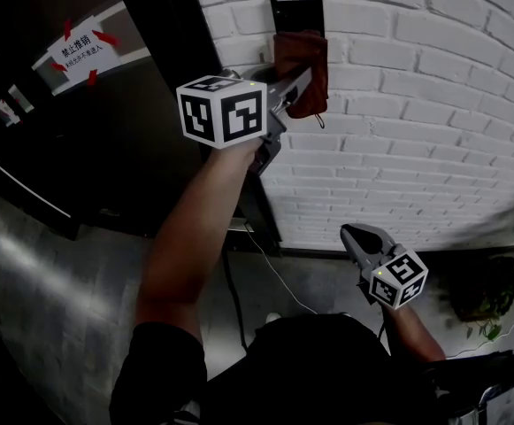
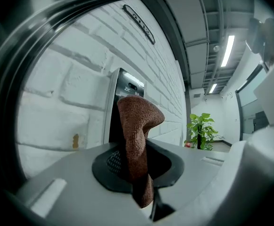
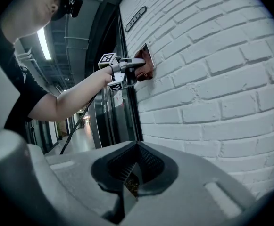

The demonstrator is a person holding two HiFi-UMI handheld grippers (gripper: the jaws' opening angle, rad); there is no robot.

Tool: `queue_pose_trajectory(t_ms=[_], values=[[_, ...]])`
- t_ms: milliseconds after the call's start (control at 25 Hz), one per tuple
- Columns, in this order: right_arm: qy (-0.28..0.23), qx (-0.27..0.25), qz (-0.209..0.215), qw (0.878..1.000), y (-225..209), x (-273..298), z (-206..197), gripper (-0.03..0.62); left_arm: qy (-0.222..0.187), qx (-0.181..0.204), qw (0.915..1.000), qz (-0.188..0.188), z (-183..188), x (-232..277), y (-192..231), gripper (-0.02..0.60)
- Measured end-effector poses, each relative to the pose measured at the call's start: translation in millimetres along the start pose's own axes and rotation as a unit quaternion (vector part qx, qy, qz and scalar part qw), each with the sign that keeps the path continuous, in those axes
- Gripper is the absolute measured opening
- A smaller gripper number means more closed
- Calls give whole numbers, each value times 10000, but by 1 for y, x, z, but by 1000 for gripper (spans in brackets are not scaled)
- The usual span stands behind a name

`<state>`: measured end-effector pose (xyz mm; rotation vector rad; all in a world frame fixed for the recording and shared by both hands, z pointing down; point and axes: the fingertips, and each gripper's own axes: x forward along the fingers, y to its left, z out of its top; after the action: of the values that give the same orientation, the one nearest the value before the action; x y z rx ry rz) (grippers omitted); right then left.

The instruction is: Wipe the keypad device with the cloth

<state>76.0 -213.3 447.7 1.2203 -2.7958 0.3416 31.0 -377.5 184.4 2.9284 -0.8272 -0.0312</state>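
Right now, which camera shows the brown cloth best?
The left gripper view: the cloth fills the middle, pinched in the left tool in front of the keypad device. The head view shows it smaller, covering the device's lower part. The right gripper view shows only a distant speck.

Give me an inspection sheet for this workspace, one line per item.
Surface: white brick wall, with the keypad device mounted on it.
Job's things: brown cloth covers the device's lower part.
Clutter: nothing seen.
Grippers: left gripper shut on the cloth, raised at the device; right gripper shut, empty, held low.
Cables: thin cable trails down to the floor near the door frame.
Surroundings: dark door with a taped notice; potted plant down the corridor.
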Motion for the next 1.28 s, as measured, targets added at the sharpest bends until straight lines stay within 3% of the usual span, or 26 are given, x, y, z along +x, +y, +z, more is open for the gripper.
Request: queue_pose_trajectory(t_ms=[680,1280], values=[[37,-30,-91,9999,2,0,1,-9,221,-244,9994,54,-49,-1,9,60],[37,-85,-298,9995,22,9,3,-9,596,-403,9973,-154,-93,-13,9,60]])
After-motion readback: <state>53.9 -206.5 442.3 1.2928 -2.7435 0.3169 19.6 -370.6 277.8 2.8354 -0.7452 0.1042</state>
